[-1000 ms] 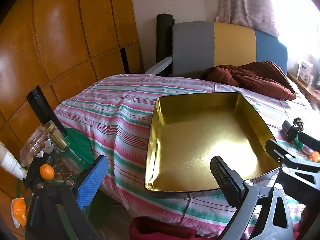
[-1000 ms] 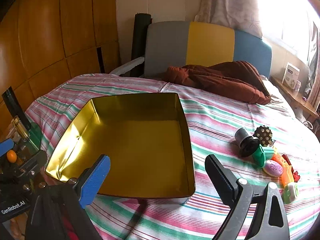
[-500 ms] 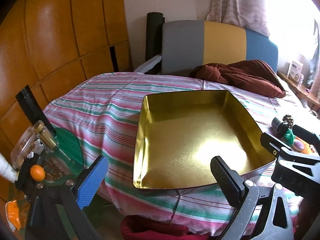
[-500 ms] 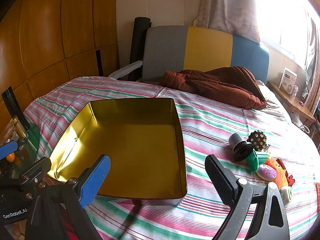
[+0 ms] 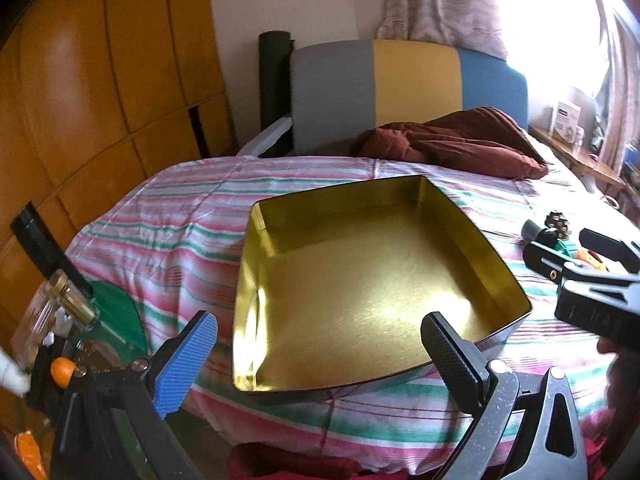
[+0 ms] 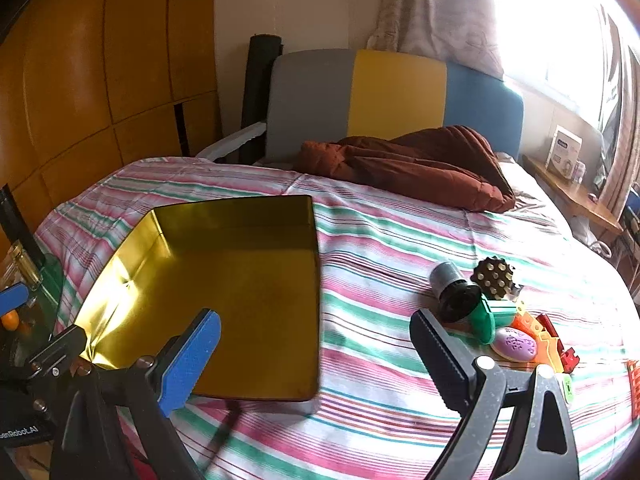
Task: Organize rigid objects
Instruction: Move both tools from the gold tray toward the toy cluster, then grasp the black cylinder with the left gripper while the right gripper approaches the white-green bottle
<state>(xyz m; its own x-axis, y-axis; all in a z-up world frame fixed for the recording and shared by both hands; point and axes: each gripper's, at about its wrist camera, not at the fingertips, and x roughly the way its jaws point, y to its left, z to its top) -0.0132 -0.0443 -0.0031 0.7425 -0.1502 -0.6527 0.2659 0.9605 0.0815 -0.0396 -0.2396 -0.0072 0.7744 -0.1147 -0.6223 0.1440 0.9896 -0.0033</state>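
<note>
An empty gold metal tray (image 5: 256, 248) (image 6: 132, 236) lies on the striped bedspread. A pile of small rigid toys lies to its right: a black cylinder (image 6: 454, 290), a brown studded ball (image 6: 494, 278), a green piece (image 6: 490, 318), a pink oval (image 6: 514, 344) and orange and red blocks (image 6: 546, 342). My left gripper (image 5: 320, 354) is open and empty at the tray's near edge. My right gripper (image 6: 316, 354) is open and empty, over the bedspread between the tray and the toys.
A brown blanket (image 6: 408, 166) lies at the head of the bed by a grey, yellow and blue headboard (image 6: 396, 96). A side table with small bottles (image 5: 74, 300) stands at the left. Wooden wardrobe panels (image 5: 100, 80) line the left wall.
Both grippers have pulled back and swung right. The tray has shifted left in both views and the toy pile shows more fully. Both stay open.
</note>
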